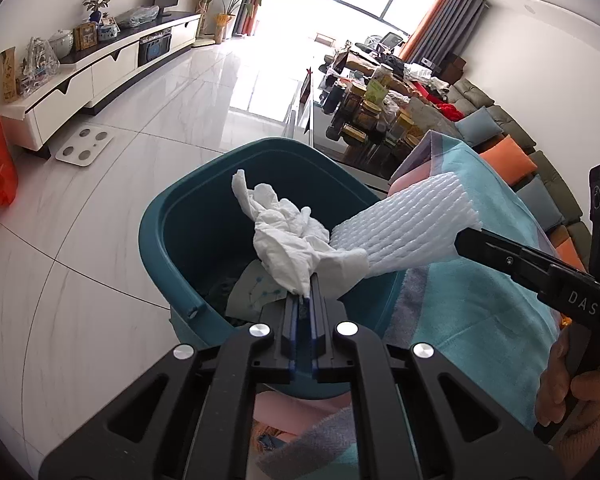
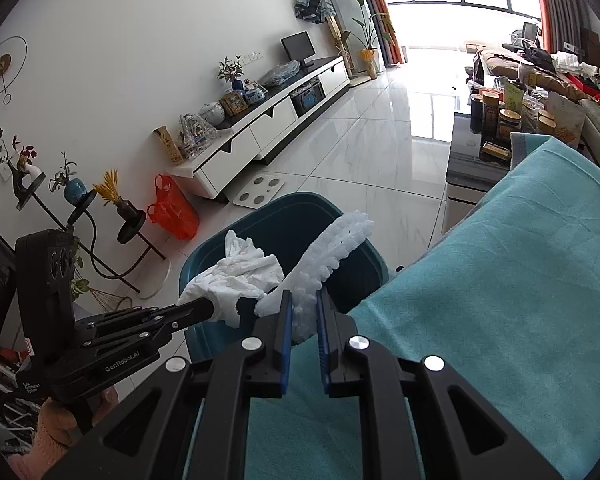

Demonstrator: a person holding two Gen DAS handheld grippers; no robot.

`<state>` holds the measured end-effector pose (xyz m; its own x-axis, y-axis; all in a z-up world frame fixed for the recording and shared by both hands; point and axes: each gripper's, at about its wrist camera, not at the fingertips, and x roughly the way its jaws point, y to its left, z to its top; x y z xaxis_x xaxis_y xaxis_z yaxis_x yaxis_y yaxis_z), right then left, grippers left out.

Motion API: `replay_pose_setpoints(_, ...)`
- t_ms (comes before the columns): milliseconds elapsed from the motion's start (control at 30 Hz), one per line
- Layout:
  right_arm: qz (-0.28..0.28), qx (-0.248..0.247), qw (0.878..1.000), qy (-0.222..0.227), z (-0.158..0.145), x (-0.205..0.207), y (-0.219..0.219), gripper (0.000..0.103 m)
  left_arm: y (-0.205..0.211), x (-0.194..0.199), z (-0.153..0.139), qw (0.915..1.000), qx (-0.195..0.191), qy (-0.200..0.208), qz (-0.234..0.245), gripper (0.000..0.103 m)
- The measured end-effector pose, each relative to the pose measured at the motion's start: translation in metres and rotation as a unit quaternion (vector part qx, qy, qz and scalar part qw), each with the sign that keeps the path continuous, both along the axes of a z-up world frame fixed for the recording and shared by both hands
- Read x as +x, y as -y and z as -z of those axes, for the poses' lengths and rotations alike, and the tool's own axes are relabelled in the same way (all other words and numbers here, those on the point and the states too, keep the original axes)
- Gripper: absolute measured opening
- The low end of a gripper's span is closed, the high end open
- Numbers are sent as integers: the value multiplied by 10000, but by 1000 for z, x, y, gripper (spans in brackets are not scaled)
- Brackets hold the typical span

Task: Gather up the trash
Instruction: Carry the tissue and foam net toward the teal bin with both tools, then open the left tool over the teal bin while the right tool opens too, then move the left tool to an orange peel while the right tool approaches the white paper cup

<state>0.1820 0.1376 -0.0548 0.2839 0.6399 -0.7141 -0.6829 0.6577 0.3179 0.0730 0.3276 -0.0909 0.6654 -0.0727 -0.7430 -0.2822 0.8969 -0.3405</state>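
Over the mouth of the teal bin [image 1: 168, 236], beside a surface draped in a turquoise towel [image 1: 480, 300]: two pieces of trash, both in the air. In the left gripper [image 1: 307, 300], a crumpled white tissue [image 1: 288, 236], pinched tight by one corner between nearly touching jaws, the rest bunched and hanging above the bin's opening. In the right gripper [image 2: 302, 312], a white foam net sleeve [image 2: 328, 252], squeezed between the blue pads [image 2: 286, 332], its free end reaching out over the far rim. Inside the bin, some paper scrap [image 1: 252, 288] already at the bottom.

By the look of it, the drop-off step: carrying done, letting go not yet done. Next, probably just a release, with each piece well inside the rim first. Tissue likely to fall straight in. Foam sleeve light and springy, its tip close to the rim on the towel side, so perhaps a slight shift toward the bin's middle before opening, lest it catch the edge and tumble onto the towel or the floor [image 1: 120, 160].
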Motion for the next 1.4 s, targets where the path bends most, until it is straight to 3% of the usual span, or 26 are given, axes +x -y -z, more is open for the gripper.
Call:
replay_pose_setpoints(133,-85,-102,9999,-6,4,-1,-11,14,1,9,5,10000,42,-66,13,4)
replay_pose_setpoints(367,-38,-108,9999,-17,5,1,-10,19,4,16,6,10000,56,-11,-34,23)
replay_pose_setpoints(567,-6,26,10000,-21,0,0,1,25,13,2,-11,9993,132,334,-83,37)
replay_pose_setpoints(800,124,486,9985,229,-29,-14,43,35,49,-22,-49,9937,428,1030,87,66)
replay_pose_setpoints(900,254,606,9967,477,-41,-28,74,42,75,-33,-66,9878,475,1446,341,78)
replay_pose_setpoints(1067,807,692,9903,894,-57,-51,142,47,141,-37,-85,9730,576,1882,1203,84)
replay_pose_setpoints(1267,1789,620,9745,1202,-59,-79,235,48,227,-18,-81,9571,505,1763,2243,85)
replay_pose_setpoints(1400,2431,433,9613,1226,-52,-94,294,48,278,-16,-71,9423,430,1658,2878,85)
